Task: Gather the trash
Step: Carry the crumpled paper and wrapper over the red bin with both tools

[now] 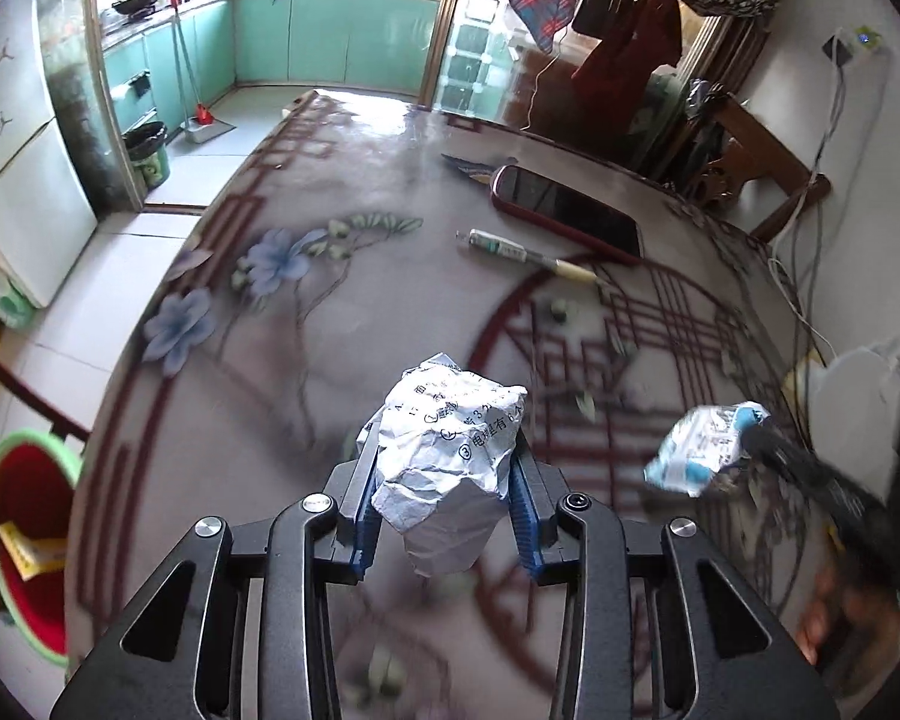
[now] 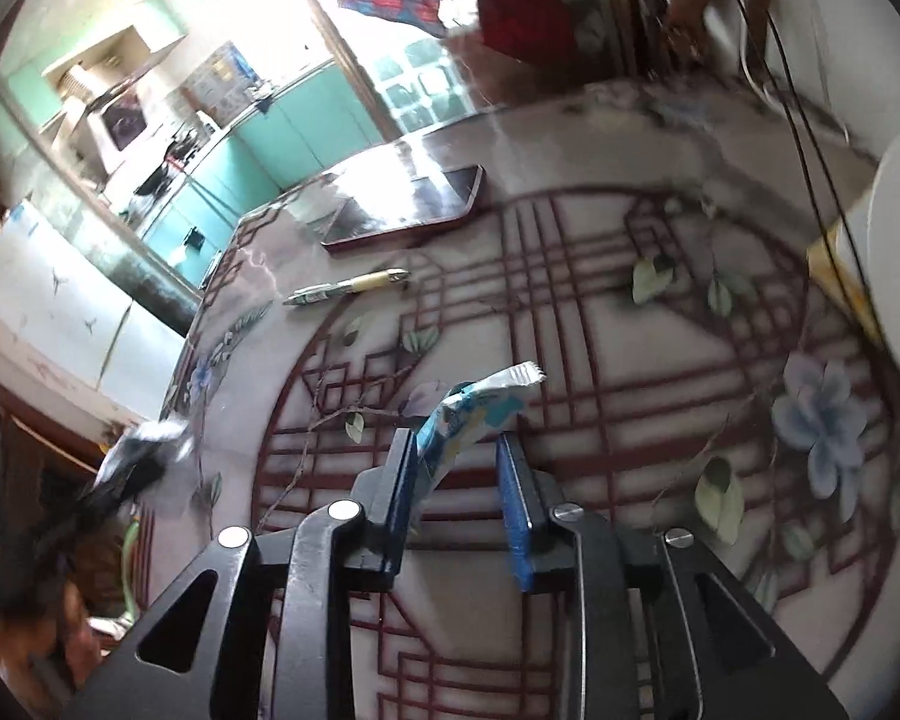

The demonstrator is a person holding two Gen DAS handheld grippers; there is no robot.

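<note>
Left wrist view, left to right: red bin with green rim (image 1: 27,546) sits below the bench's left edge, a yellow item inside it. Bench (image 1: 342,360) has a glossy top with blue flower and red lattice print. Left gripper (image 1: 444,510) has its jaws narrow, clamped on a crumpled white paper ball (image 1: 450,468) with printed text, held above the bench near its near edge. Toward the far edge lie a pen (image 1: 525,255) and, just beyond it, a phone in a red case (image 1: 567,213), apart from each other. Right gripper (image 2: 459,498): jaws parted; a blue-and-white snack wrapper (image 2: 480,414) stands between them, leaning on the left pad, clear of the right pad, above the bench centre.
</note>
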